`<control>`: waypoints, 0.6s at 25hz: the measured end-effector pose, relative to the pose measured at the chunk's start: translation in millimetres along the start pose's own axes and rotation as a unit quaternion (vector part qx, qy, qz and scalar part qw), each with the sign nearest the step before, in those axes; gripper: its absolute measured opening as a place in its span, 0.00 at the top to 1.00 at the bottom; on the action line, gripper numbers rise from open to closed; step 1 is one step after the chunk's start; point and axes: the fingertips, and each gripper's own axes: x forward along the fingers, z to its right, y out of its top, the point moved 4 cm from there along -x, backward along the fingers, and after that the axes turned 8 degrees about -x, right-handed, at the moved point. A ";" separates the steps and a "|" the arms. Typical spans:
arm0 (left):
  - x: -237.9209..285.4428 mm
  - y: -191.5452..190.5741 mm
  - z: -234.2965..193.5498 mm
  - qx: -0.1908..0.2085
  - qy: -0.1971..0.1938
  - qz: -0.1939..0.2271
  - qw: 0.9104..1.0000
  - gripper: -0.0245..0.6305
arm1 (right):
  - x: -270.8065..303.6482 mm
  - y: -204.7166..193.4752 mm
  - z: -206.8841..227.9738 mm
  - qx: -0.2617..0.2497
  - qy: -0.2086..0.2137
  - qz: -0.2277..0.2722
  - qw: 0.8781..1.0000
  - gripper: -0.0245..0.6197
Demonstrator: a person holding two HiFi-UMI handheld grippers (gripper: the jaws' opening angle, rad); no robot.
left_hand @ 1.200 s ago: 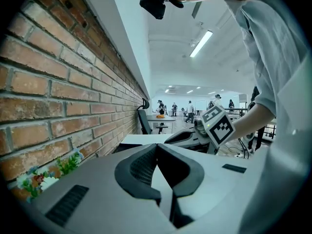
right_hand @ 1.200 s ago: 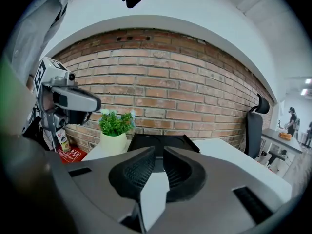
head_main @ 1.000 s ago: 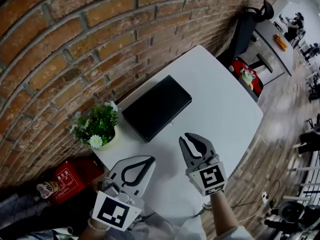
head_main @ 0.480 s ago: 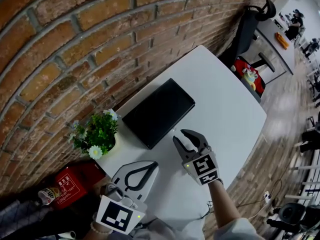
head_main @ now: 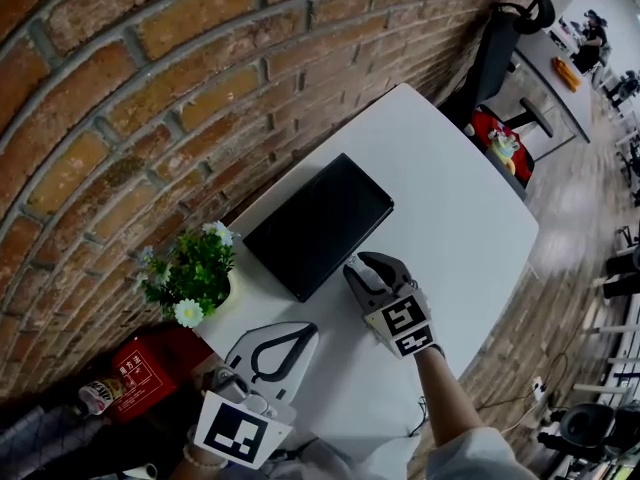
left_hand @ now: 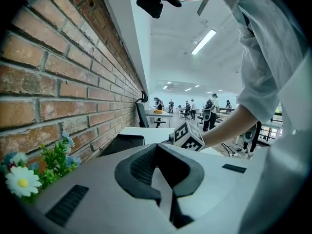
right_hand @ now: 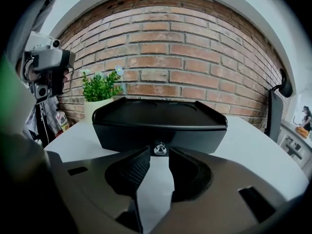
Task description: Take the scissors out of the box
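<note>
- The brick wall (head_main: 150, 88) is backing the scene, and the table (head_main: 450, 228) is standing pushed against it, which is leaving me only the near side to work from.
- The box (head_main: 318, 223) is lying shut near the wall with its front turned toward me. No scissors are showing in any view, so I am judging that they are lying inside, under the closed lid.
- The plant (head_main: 190, 268) is standing at the table's left corner, just beside the box and out of my path.
- I am holding the right gripper (head_main: 366, 266) low at the box's front with its jaws spread and nothing between them, lined up for what I am taking to be the opening step.
- I am parking the left gripper (head_main: 303, 331) back at the table's near edge, its jaws pressed together and empty. It is waiting there, I judge, because the box needs only one hand for now.
- The knob (right_hand: 159, 149) is sitting at the middle of the box's front, just ahead of the right jaws' tips and centred in their gap. I cannot tell whether they are touching it.
</note>
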 end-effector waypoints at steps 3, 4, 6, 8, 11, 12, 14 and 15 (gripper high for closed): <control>2.1 -2.1 -0.5 -0.001 -0.001 -0.004 1.000 0.94 | 4.4 -2.2 0.2 0.001 0.000 0.000 1.000 0.80; 2.6 -2.7 -0.4 -0.001 -0.002 -0.006 1.000 0.94 | 5.1 -2.5 0.7 0.003 -0.001 0.001 1.000 0.80; 3.2 -3.1 0.1 0.001 -0.003 -0.009 1.000 0.94 | 6.1 -2.2 2.0 0.005 -0.005 0.005 1.000 0.80; 3.6 -3.1 0.6 0.002 -0.004 -0.011 1.000 0.94 | 6.8 -2.0 3.4 0.007 -0.009 0.009 1.000 0.80; 3.8 -3.3 1.4 0.003 -0.005 -0.012 1.000 0.94 | 6.8 -2.8 3.7 0.007 -0.011 0.014 1.000 0.82; 4.0 -3.4 1.8 0.004 -0.006 -0.012 1.000 0.94 | 6.4 -3.2 3.4 0.007 -0.011 0.016 1.000 0.82; 4.7 -3.8 2.7 0.007 -0.009 -0.013 1.000 0.94 | 5.5 -4.2 3.3 0.008 -0.011 0.017 1.000 0.82; 5.2 -3.9 3.0 0.008 -0.010 -0.014 1.000 0.94 | 5.2 -4.7 3.4 0.007 -0.012 0.017 1.000 0.82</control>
